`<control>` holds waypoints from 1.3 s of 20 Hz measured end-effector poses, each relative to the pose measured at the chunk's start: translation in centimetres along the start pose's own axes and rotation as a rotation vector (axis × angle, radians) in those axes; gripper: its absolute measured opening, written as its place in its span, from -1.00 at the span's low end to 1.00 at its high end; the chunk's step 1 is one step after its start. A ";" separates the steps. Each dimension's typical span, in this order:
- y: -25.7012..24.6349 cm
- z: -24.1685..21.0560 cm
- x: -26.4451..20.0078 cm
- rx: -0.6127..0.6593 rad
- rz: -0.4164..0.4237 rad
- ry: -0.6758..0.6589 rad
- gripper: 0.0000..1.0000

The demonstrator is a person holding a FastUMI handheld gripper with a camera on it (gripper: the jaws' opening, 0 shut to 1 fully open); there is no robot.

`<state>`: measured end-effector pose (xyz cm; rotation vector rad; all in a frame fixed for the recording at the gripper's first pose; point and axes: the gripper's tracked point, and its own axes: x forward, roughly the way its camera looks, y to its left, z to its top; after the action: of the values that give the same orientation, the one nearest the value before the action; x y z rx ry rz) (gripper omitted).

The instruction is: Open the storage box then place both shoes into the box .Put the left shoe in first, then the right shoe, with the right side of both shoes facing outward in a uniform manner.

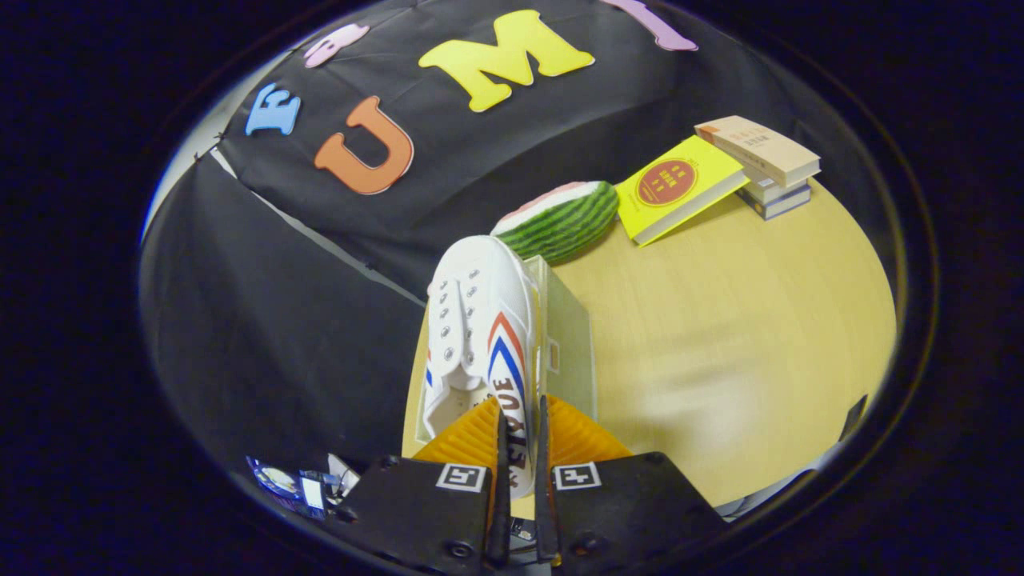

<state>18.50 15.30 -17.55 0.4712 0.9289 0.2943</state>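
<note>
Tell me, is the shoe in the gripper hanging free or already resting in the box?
Cannot tell. The gripper is shut on the white shoe's heel wall, and the toe points ahead beside the clear storage box, but its underside is hidden.

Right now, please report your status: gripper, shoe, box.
Gripper shut on white shoe, toe pointing away. Clear storage box directly beside shoe, on wooden table. Watermelon and books beyond, not in the way.

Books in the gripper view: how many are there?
4 visible, maybe more hidden. The yellow book leans against a stack beyond the watermelon slice: beige book on top, two books beneath. The tool is shut on the white sneaker.
</note>
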 end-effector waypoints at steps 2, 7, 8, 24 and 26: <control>0.7 -0.3 2.3 0.009 -0.005 -0.003 -0.65; 0.5 -0.9 6.8 0.051 -0.019 -0.005 -0.65; 0.2 -0.8 7.5 0.064 -0.026 -0.013 -0.64; 2.7 0.8 0.3 -0.282 -0.095 -0.306 1.00; 1.9 1.1 -1.6 -0.296 -0.117 -0.352 1.00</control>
<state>18.37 15.93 -14.91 0.1852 0.5542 0.2285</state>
